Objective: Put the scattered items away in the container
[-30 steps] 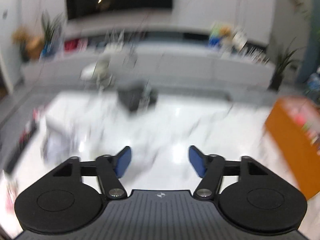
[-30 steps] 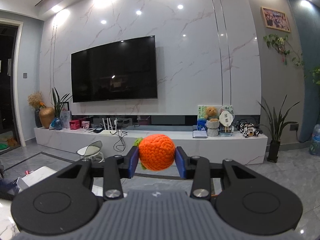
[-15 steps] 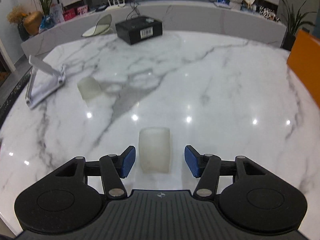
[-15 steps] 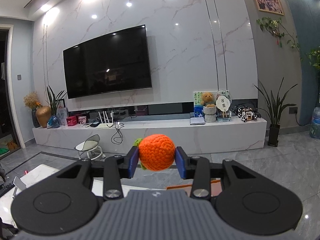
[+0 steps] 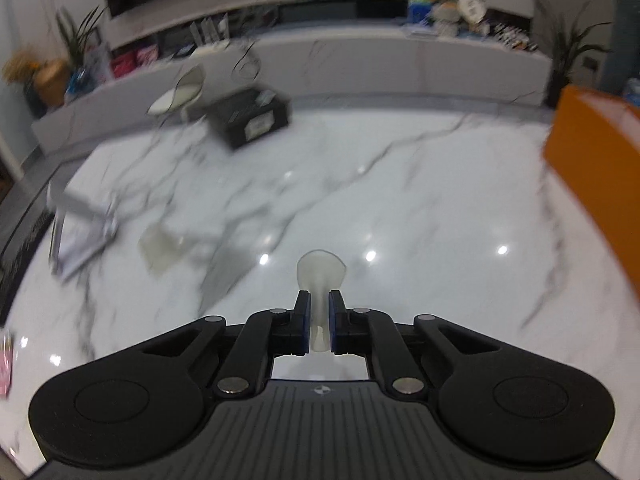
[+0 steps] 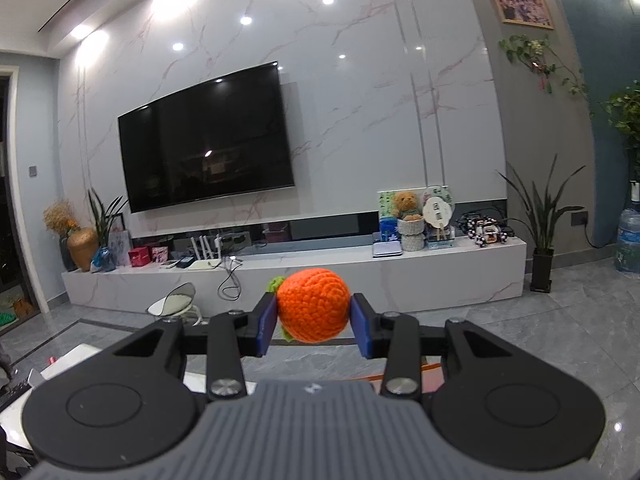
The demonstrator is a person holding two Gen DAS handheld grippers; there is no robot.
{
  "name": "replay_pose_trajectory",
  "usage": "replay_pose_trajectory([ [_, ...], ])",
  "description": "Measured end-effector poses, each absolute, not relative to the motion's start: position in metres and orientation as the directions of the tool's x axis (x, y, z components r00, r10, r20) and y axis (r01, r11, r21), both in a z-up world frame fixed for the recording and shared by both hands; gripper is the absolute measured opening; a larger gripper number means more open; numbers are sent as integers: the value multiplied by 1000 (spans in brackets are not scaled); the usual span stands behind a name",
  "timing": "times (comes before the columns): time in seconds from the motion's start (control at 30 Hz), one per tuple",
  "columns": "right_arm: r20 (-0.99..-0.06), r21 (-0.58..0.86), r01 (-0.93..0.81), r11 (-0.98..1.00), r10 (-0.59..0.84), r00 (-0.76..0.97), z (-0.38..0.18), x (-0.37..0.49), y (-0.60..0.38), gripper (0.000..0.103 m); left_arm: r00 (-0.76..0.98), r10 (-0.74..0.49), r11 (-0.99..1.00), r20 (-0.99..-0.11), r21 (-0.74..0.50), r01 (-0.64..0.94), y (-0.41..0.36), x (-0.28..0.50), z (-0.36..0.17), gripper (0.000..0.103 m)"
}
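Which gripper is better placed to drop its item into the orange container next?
Left, probably. The left gripper holds the translucent cup with the orange container in view ahead-right. The right gripper, holding the crocheted orange, faces the TV wall.

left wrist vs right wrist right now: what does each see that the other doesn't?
Left wrist only: the marble table, the left tongs shut on a squashed translucent cup, a second cup lying further left, a black box, and the orange container at the right edge.

Right wrist only: the right tongs shut on a crocheted orange, plus the framed picture.

Both: the TV, the white cabinet, the teddy bear.
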State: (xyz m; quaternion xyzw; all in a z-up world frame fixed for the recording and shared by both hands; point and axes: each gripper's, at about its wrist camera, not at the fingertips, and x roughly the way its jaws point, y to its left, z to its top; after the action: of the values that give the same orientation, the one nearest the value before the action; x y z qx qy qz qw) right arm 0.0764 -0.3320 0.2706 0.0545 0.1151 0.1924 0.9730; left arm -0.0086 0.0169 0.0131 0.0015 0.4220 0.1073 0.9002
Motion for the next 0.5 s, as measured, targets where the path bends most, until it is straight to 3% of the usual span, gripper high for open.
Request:
replay_pose_trajectory([
  [0.5, -214, 139, -331, 933, 354, 910, 282, 86, -384, 43, 845, -55, 990, -532, 79, 114, -119, 42, 136, 10],
])
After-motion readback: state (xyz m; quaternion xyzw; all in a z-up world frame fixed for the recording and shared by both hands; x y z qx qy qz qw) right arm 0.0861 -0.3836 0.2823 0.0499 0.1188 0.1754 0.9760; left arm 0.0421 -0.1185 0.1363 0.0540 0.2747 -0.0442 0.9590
